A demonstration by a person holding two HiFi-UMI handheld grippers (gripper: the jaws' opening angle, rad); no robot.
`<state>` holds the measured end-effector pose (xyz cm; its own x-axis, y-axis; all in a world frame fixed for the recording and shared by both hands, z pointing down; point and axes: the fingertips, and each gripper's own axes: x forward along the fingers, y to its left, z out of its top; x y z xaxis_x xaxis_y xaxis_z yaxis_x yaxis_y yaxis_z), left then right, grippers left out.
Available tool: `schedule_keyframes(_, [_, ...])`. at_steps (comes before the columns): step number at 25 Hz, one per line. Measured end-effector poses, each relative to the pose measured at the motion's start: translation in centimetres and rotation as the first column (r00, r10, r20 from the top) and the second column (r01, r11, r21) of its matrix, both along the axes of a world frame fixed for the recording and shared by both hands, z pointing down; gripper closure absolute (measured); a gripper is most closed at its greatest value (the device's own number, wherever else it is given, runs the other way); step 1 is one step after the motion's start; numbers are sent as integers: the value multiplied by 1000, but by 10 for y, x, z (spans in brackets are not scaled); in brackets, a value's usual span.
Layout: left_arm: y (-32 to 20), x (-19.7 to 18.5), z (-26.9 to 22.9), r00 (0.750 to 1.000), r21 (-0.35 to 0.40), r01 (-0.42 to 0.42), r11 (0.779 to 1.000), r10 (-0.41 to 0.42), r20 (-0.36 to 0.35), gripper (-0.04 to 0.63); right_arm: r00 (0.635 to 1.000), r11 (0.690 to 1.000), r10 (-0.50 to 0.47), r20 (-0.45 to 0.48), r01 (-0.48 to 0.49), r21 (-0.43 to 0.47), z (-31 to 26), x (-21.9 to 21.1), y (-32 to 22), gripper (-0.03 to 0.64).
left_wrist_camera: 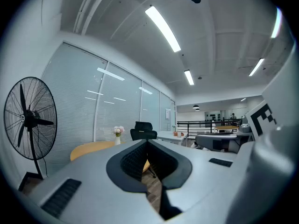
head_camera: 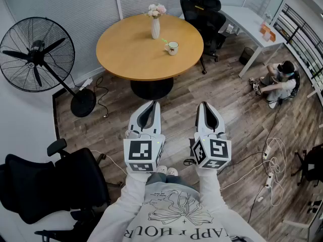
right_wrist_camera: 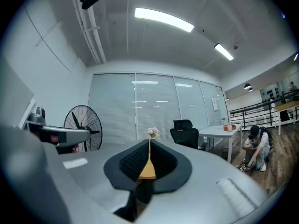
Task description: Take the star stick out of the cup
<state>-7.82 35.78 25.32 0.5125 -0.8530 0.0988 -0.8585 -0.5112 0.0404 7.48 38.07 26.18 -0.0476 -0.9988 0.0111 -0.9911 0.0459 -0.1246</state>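
Far ahead in the head view stands a round wooden table (head_camera: 146, 54). On it is a white cup (head_camera: 172, 48) with a green star stick (head_camera: 165, 41) leaning out of it, beside a white vase of flowers (head_camera: 155, 26). My left gripper (head_camera: 150, 104) and right gripper (head_camera: 203, 105) are held side by side close to my body, over the floor and well short of the table. Both are shut with nothing between the jaws. In the left gripper view the left gripper (left_wrist_camera: 147, 143) points past the vase (left_wrist_camera: 117, 133). The right gripper (right_wrist_camera: 149, 142) is aimed at the vase (right_wrist_camera: 152, 133).
A large standing fan (head_camera: 35, 54) is at the left, and a black office chair (head_camera: 45, 185) is near my left side. More black chairs (head_camera: 204, 14) and a white desk (head_camera: 252, 24) are behind the table. A person (head_camera: 280, 84) sits on the floor at the right, with cables (head_camera: 272, 160) nearby.
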Motion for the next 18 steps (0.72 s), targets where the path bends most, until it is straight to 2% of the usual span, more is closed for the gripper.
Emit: schedule_keyframes(18, [2, -10, -1, 1000, 13, -14, 1000, 14, -5, 589, 1000, 1000, -2, -12, 2, 10, -2, -14, 2, 604])
